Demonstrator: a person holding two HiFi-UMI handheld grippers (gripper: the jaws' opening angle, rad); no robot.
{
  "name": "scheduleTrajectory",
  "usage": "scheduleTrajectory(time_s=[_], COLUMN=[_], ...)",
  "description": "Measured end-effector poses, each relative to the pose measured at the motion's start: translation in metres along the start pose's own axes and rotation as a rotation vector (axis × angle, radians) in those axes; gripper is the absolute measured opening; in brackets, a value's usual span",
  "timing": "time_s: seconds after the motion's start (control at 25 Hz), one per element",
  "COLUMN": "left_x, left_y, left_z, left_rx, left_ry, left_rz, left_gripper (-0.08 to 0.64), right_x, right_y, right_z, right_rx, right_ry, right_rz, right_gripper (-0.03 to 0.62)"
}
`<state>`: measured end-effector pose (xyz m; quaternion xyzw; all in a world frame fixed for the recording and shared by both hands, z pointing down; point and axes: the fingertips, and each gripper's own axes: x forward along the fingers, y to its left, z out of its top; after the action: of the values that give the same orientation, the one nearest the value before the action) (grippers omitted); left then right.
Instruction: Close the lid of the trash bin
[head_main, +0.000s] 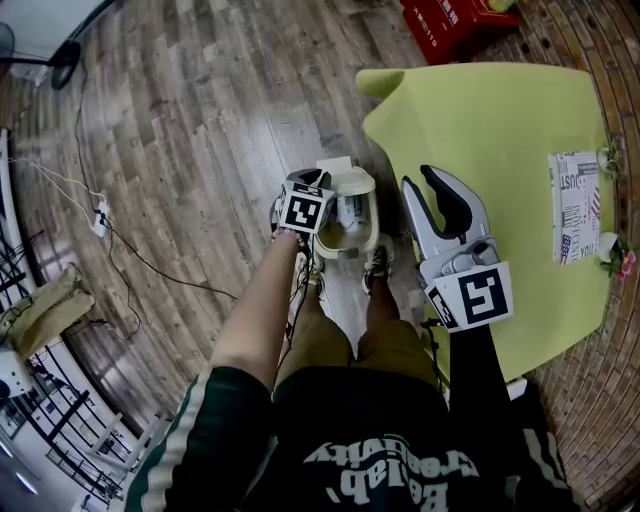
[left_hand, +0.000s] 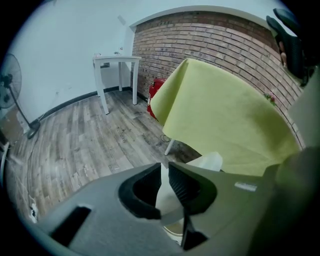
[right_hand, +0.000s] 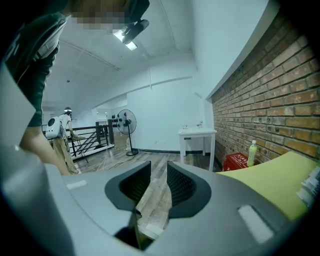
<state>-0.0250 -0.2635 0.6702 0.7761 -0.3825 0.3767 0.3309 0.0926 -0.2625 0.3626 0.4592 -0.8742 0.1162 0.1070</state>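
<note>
A small cream trash bin (head_main: 362, 200) stands on the wood floor just ahead of the person's feet. My left gripper (head_main: 322, 232) reaches down onto its left side, its marker cube hiding the jaws in the head view. In the left gripper view the bin's white lid (left_hand: 207, 162) runs up through my left gripper (left_hand: 165, 172) and fills the narrow gap, with both ribbed pads against it. My right gripper (head_main: 425, 195) hovers over the yellow-green table's near edge. In its own view my right gripper (right_hand: 159, 172) is open, with only floor showing between the pads.
The yellow-green table (head_main: 500, 150) fills the right side, with a printed booklet (head_main: 575, 205) on it. A red crate (head_main: 450, 25) sits beyond it. Cables and a power strip (head_main: 100, 215) lie on the floor at left. A white side table (left_hand: 117, 62) stands by the brick wall.
</note>
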Motion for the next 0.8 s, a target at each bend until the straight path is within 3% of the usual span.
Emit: scheduleTrajectory(time_s=[0.8], left_x=[-0.014], left_y=[-0.031], left_z=[-0.048], left_rx=[-0.008], left_ry=[0.040], left_rz=[-0.028], left_gripper=[0.058], right_x=[-0.007], right_y=[0.012], right_z=[-0.036], right_rx=[0.047], right_ry=[0.002], right_rz=[-0.003], right_gripper=[0.127])
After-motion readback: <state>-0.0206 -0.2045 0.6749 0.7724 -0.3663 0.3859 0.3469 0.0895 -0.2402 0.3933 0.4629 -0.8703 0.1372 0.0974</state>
